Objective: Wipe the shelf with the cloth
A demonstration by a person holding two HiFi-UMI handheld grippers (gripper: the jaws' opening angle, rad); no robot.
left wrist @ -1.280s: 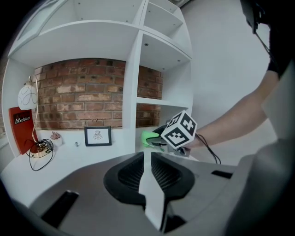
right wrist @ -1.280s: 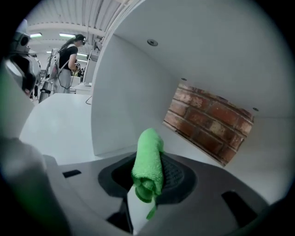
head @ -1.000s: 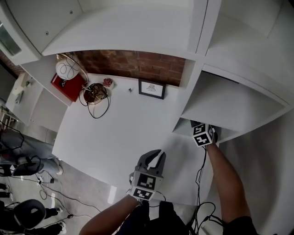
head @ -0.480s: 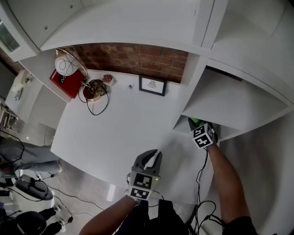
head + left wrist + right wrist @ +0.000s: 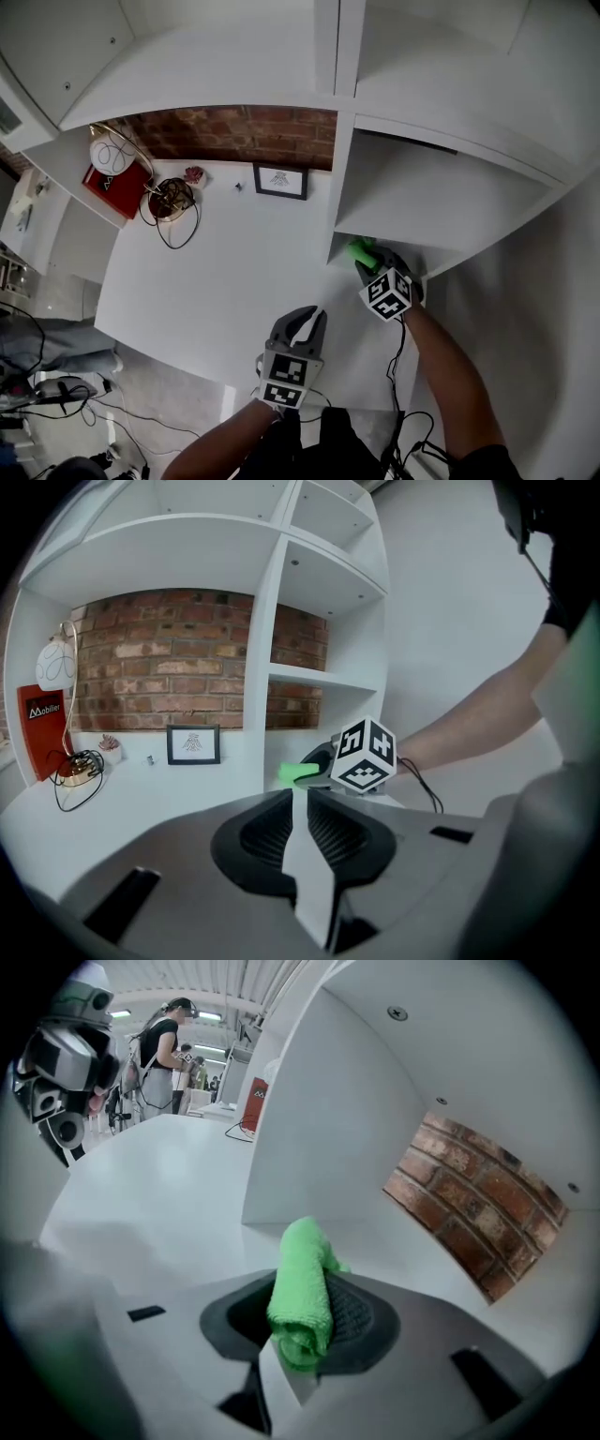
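Note:
A rolled green cloth is clamped in my right gripper. In the head view that gripper sits at the front edge of the lowest white shelf compartment, the green cloth poking out toward the upright divider. From the left gripper view the cloth shows just beside the right gripper's marker cube. My left gripper hovers over the white desk, jaws closed together with nothing between them.
At the back of the desk against the brick wall stand a small framed picture, a red box, a round white lamp and a coiled black cable. A cable hangs below my right arm. People stand far behind.
The right gripper has drawn out toward the compartment's front, so the green cloth now shows. The head view has swung right. The left gripper has hardly moved.

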